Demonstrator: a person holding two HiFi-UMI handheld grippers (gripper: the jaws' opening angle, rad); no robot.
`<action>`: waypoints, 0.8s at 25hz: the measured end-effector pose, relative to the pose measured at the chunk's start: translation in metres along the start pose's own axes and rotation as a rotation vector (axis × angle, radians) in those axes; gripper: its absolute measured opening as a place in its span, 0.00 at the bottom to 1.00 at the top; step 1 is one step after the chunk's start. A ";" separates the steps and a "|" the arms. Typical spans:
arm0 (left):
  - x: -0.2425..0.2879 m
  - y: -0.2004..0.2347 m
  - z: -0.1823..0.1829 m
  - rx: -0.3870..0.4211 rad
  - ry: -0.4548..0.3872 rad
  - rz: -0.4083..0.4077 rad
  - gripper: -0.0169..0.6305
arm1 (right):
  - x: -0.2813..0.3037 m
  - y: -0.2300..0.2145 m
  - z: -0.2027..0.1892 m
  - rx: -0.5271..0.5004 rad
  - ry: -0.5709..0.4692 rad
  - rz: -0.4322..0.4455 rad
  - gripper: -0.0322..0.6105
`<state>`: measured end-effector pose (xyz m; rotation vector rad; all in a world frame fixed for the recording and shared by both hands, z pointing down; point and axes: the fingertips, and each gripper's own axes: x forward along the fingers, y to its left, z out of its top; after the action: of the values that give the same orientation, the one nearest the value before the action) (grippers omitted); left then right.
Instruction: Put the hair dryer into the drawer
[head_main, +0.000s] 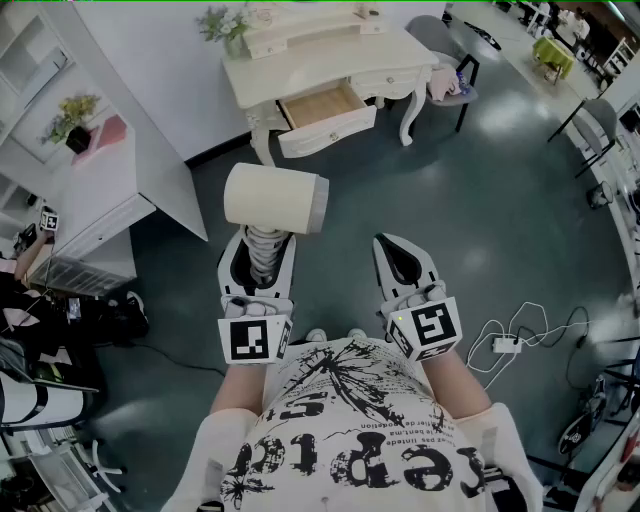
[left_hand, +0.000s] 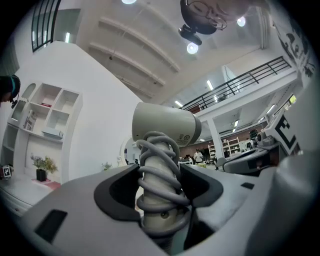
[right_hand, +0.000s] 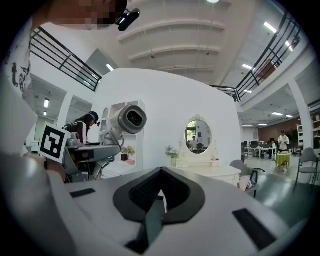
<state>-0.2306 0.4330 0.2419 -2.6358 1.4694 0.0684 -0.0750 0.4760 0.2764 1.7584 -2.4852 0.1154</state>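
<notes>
one cream hair dryer (head_main: 272, 198), cord coiled round its handle, sits clamped in your left gripper (head_main: 258, 258). your right gripper (head_main: 398, 250) is pressed together, empty. dark floor (head_main: 500, 200), white dressing table (head_main: 330, 55), drawer (head_main: 325, 110) pulled out.

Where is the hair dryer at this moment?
In the head view, left of centre, the hair dryer is gripped by its handle in the left hand-held gripper, short of the open drawer.

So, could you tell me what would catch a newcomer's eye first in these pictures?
The cream hair dryer stands out first: it is held upright by its cord-wrapped handle in the fingers of the left gripper, at the middle of the head view. Beyond it, the white dressing table has one drawer pulled open, showing its wooden inside. The right gripper hovers beside the left, fingers together and empty.
</notes>
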 end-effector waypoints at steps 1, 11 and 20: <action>0.001 0.000 0.000 -0.001 0.000 0.000 0.43 | 0.001 -0.001 0.000 -0.002 0.002 0.001 0.07; 0.015 -0.009 0.001 -0.001 -0.005 0.011 0.43 | 0.003 -0.019 0.000 0.008 -0.001 0.004 0.07; 0.033 -0.035 -0.008 -0.007 -0.001 0.077 0.43 | -0.007 -0.060 -0.014 0.016 0.019 0.056 0.08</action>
<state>-0.1831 0.4221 0.2495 -2.5837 1.5728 0.0816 -0.0156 0.4639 0.2895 1.6861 -2.5274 0.1558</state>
